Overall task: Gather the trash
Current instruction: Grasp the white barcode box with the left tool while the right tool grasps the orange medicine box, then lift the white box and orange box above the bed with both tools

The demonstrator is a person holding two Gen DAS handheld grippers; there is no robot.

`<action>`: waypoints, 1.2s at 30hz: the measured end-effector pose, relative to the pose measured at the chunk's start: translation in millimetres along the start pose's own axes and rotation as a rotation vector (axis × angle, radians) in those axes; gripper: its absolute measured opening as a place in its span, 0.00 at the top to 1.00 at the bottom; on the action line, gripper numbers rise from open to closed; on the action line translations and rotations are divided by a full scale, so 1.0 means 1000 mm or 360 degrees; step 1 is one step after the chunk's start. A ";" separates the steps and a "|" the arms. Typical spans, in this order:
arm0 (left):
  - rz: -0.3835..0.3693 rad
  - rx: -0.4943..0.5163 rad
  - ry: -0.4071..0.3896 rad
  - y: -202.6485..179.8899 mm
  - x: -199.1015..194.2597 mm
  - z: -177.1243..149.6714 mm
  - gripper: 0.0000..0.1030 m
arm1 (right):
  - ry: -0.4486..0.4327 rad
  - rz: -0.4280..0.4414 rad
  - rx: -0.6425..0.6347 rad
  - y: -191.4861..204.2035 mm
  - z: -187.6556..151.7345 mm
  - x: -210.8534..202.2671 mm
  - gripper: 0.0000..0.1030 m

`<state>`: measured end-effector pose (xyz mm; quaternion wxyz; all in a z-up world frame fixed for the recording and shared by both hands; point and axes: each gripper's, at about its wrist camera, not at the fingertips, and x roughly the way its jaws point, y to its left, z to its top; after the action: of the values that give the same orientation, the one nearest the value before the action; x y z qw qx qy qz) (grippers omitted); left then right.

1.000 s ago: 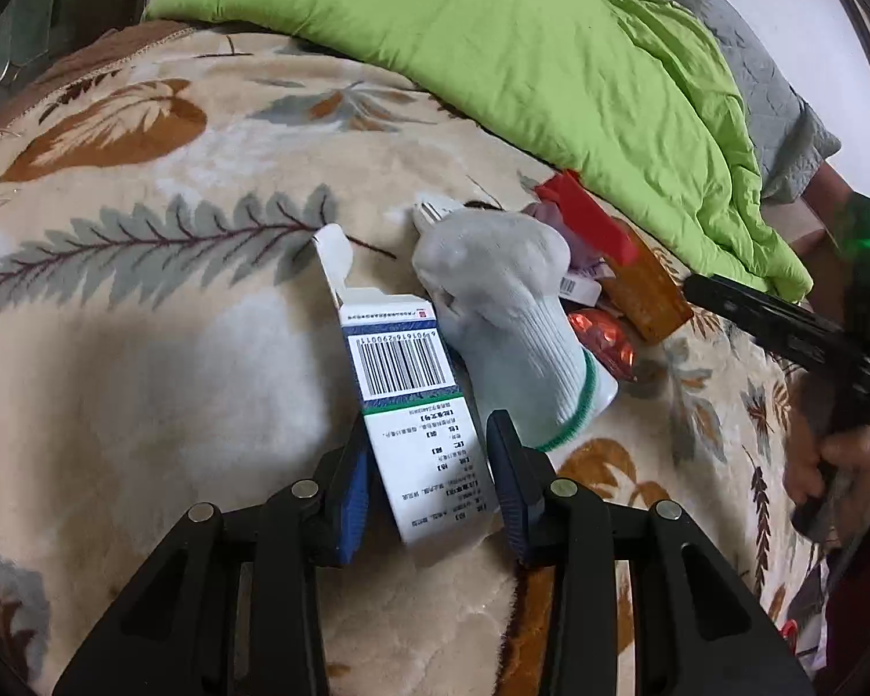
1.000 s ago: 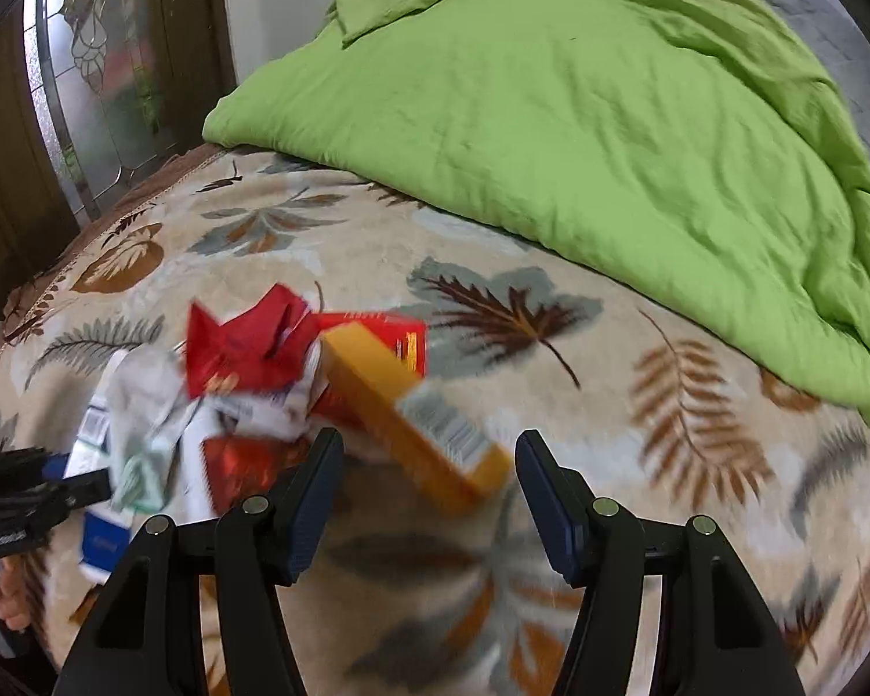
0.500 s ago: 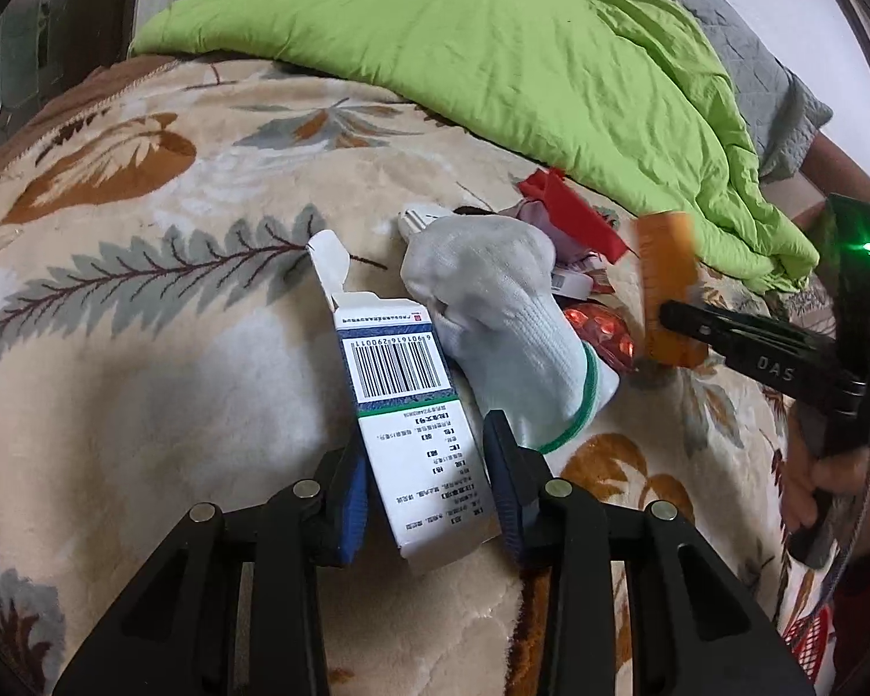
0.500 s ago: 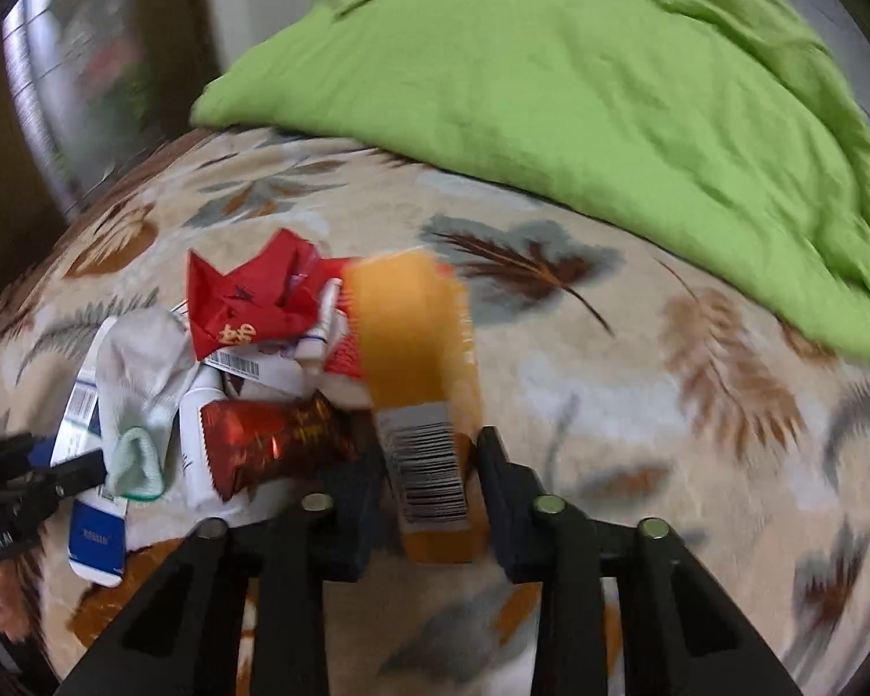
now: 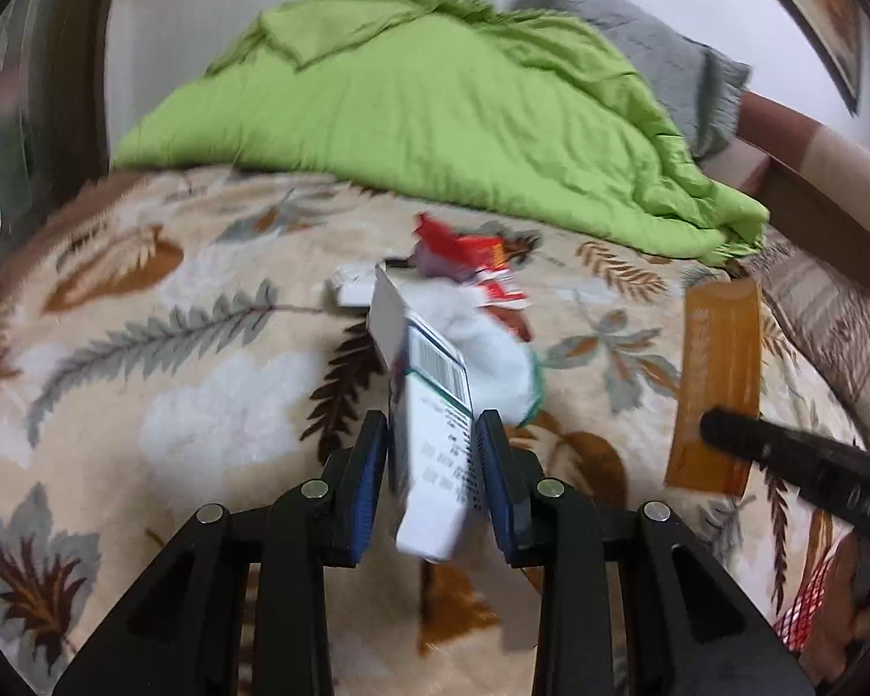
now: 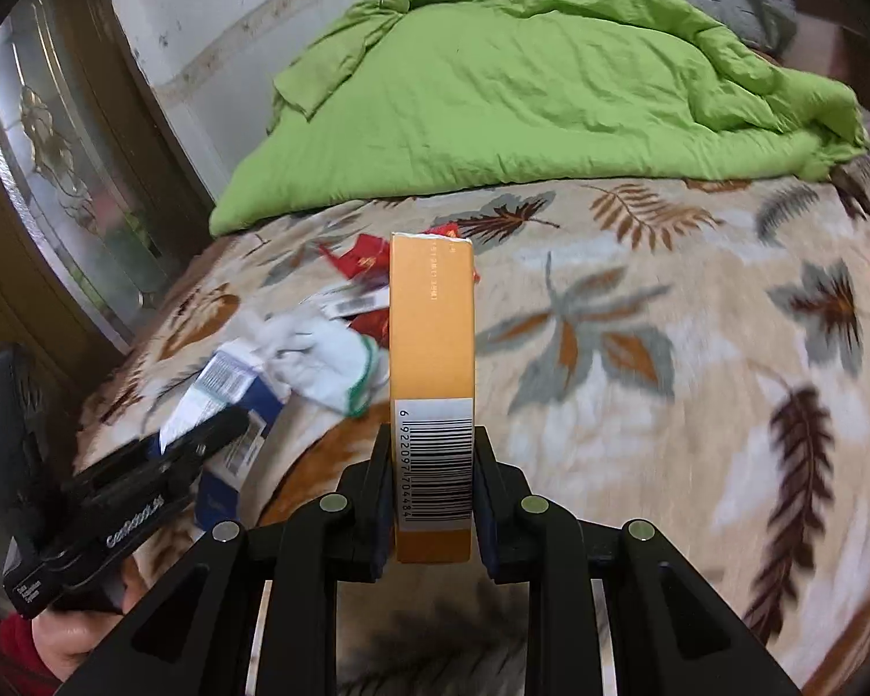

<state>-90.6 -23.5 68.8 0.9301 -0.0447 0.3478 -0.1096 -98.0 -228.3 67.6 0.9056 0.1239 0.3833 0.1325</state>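
Note:
My left gripper [image 5: 432, 464] holds a white and blue medicine box [image 5: 429, 400] lifted off the leaf-patterned blanket [image 5: 162, 359]; its jaws are still closing, the pads pressing on the box's sides. My right gripper [image 6: 432, 484] is shut on a long orange box [image 6: 432, 325] with a barcode, held upright above the bed. The orange box [image 5: 716, 383] also shows at the right of the left wrist view. Behind lie a white sock [image 6: 319, 359] with a green cuff, red wrappers [image 5: 475, 258] and small white packets [image 5: 351, 287].
A crumpled green duvet [image 6: 539, 87] covers the far half of the bed, with a grey pillow [image 5: 667, 64] behind it. A dark wooden glazed door [image 6: 58, 174] stands at the left. A person's hand in a red sleeve [image 6: 40, 649] grips the left tool.
Both boxes have been lifted off the blanket. The right gripper closed on the orange box and carried it right, away from the pile. The left gripper rose with the medicine box and rolled.

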 end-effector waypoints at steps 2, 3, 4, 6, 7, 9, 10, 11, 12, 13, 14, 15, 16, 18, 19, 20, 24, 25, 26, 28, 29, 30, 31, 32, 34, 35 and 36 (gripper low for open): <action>-0.0004 0.0052 -0.0032 -0.010 -0.013 -0.006 0.70 | -0.0035 0.0020 0.0026 0.000 -0.005 -0.012 0.76; 0.0001 0.0078 -0.0042 -0.015 -0.021 -0.010 0.70 | -0.0087 0.0008 0.0030 0.000 -0.007 -0.023 0.76; 0.0003 0.0096 -0.0049 -0.019 -0.026 -0.014 0.70 | -0.0116 -0.0004 0.0019 0.001 -0.008 -0.029 0.76; 0.0025 0.0134 -0.0069 -0.027 -0.038 -0.023 0.70 | -0.0129 -0.0010 0.0018 0.001 -0.013 -0.036 0.76; 0.0042 0.0146 -0.0083 -0.030 -0.042 -0.026 0.70 | -0.0134 -0.0004 0.0030 0.001 -0.017 -0.039 0.76; 0.0073 0.0169 -0.0110 -0.035 -0.047 -0.030 0.70 | -0.0133 0.0015 0.0050 0.001 -0.025 -0.043 0.76; 0.0091 0.0178 -0.0121 -0.037 -0.049 -0.032 0.70 | -0.0139 0.0015 0.0060 0.001 -0.027 -0.045 0.76; 0.0110 0.0189 -0.0131 -0.040 -0.050 -0.034 0.70 | -0.0148 0.0012 0.0069 0.000 -0.029 -0.047 0.76; 0.0125 0.0204 -0.0137 -0.042 -0.049 -0.035 0.70 | -0.0159 0.0013 0.0081 -0.001 -0.031 -0.049 0.76; 0.0140 0.0217 -0.0139 -0.043 -0.047 -0.036 0.70 | -0.0167 0.0015 0.0091 -0.003 -0.032 -0.051 0.76; 0.0157 0.0226 -0.0142 -0.044 -0.046 -0.037 0.70 | -0.0171 0.0015 0.0098 -0.003 -0.033 -0.052 0.76; 0.0167 0.0225 -0.0139 -0.043 -0.044 -0.037 0.70 | -0.0179 0.0018 0.0110 -0.005 -0.034 -0.053 0.76; 0.0177 0.0218 -0.0131 -0.043 -0.041 -0.038 0.70 | -0.0185 0.0020 0.0118 -0.005 -0.035 -0.054 0.76; 0.0196 0.0213 -0.0133 -0.042 -0.038 -0.037 0.70 | -0.0195 0.0017 0.0134 -0.008 -0.035 -0.055 0.76; 0.0204 0.0212 -0.0137 -0.041 -0.038 -0.037 0.70 | -0.0194 0.0016 0.0135 -0.008 -0.035 -0.055 0.76; 0.0218 0.0215 -0.0146 -0.041 -0.037 -0.037 0.70 | -0.0192 0.0013 0.0136 -0.008 -0.034 -0.054 0.76; 0.0236 0.0229 -0.0152 -0.040 -0.033 -0.036 0.70 | -0.0165 0.0030 0.0156 -0.010 -0.033 -0.049 0.76; 0.0240 0.0233 -0.0152 -0.040 -0.032 -0.036 0.70 | -0.0162 0.0029 0.0160 -0.010 -0.033 -0.048 0.76; 0.0242 0.0235 -0.0152 -0.039 -0.032 -0.036 0.70 | -0.0162 0.0031 0.0161 -0.010 -0.033 -0.047 0.76; 0.0245 0.0237 -0.0152 -0.039 -0.031 -0.036 0.70 | -0.0159 0.0020 0.0158 -0.008 -0.032 -0.044 0.76; 0.0251 0.0242 -0.0154 -0.038 -0.031 -0.035 0.70 | -0.0159 0.0010 0.0154 -0.006 -0.032 -0.043 0.76; 0.0256 0.0246 -0.0157 -0.038 -0.030 -0.035 0.70 | -0.0163 0.0006 0.0148 -0.004 -0.032 -0.042 0.76; 0.0259 0.0247 -0.0159 -0.037 -0.030 -0.035 0.70 | -0.0169 0.0010 0.0144 -0.002 -0.032 -0.041 0.76; 0.0261 0.0249 -0.0161 -0.036 -0.030 -0.035 0.70 | -0.0173 0.0008 0.0138 0.000 -0.031 -0.040 0.76; 0.0267 0.0247 -0.0165 -0.035 -0.031 -0.035 0.70 | -0.0181 0.0011 0.0118 0.005 -0.032 -0.037 0.76; 0.0269 0.0245 -0.0166 -0.034 -0.031 -0.034 0.70 | -0.0181 0.0013 0.0109 0.007 -0.032 -0.036 0.76; 0.0272 0.0244 -0.0166 -0.033 -0.031 -0.035 0.70 | -0.0178 0.0012 0.0094 0.010 -0.032 -0.034 0.76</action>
<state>-141.7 -48.5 67.8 0.9536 0.0508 0.2920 -0.0538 -145.9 -226.9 71.5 0.9211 0.1591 0.3354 0.1174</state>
